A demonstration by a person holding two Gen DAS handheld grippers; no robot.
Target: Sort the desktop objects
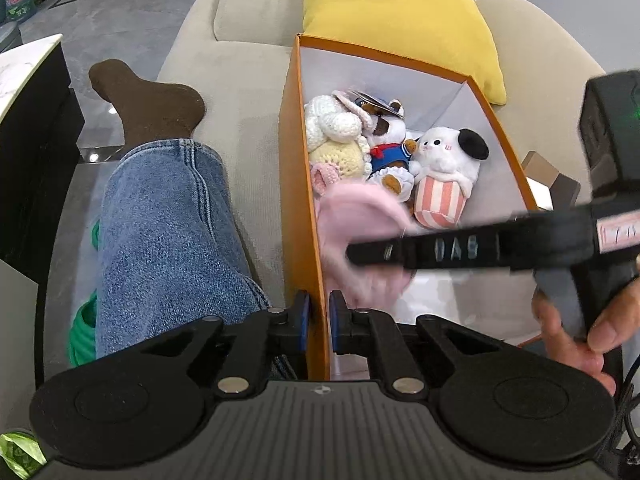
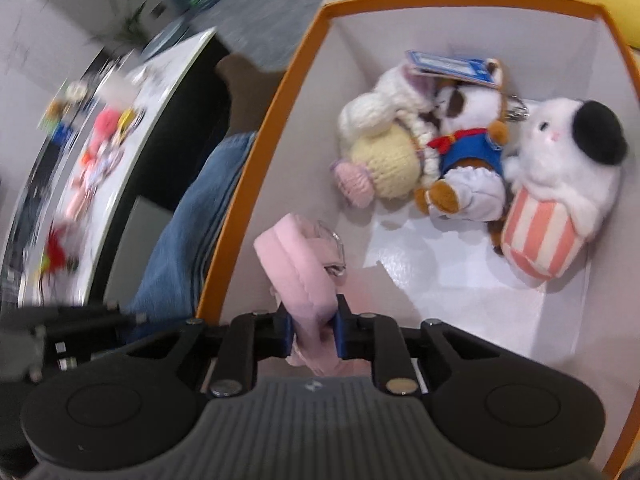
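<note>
An orange box (image 1: 298, 184) with a white inside stands on the sofa; its rim also shows in the right wrist view (image 2: 256, 148). My left gripper (image 1: 319, 326) is shut on the box's near left wall. My right gripper (image 2: 314, 330) is shut on a pink plush toy (image 2: 298, 272) and holds it over the box's near left corner; the toy looks blurred in the left wrist view (image 1: 356, 232). Inside the box lie a knitted white and yellow bunny (image 2: 384, 148), a bear in blue clothes (image 2: 466, 152) and a white cat in a striped cup (image 2: 560, 184).
A leg in blue jeans (image 1: 168, 232) with a brown sock lies left of the box. A yellow cushion (image 1: 396, 16) sits behind it. A white table (image 2: 132, 140) with several small toys stands to the left, blurred.
</note>
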